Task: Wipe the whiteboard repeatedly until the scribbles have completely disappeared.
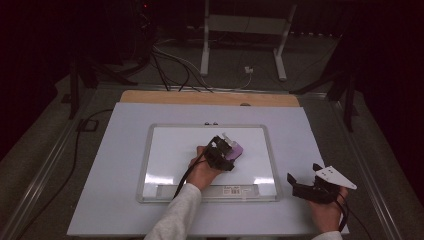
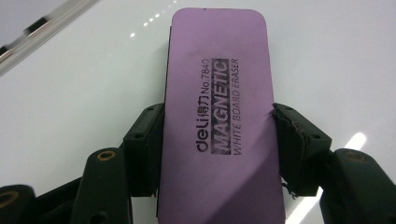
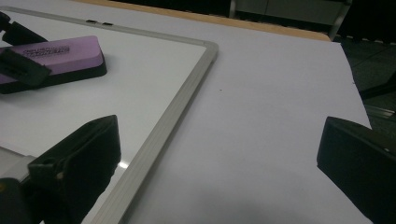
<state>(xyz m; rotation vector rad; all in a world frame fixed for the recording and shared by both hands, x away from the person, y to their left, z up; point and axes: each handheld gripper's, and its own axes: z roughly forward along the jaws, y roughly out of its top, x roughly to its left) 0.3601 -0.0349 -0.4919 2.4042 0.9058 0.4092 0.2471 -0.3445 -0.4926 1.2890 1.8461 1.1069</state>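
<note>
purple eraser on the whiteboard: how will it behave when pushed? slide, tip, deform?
The purple eraser lies flat and low on the whiteboard, so tipping or rolling seems unlikely. Its label reads MAGNETIC, so it may cling and drag rather than glide. The left tool grips its sides without visible squashing, so it is probably fairly stiff.

White sleeves [image 1: 172, 216] are worn; black grippers [image 1: 223, 151] are seen, one topped by a grey three-cornered plate [image 1: 336, 176].

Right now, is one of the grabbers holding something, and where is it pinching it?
Yes. The left gripper holds the purple eraser, its jaws pinching the two long sides near the end closest to the hand. The right gripper is open, holding nothing.
</note>
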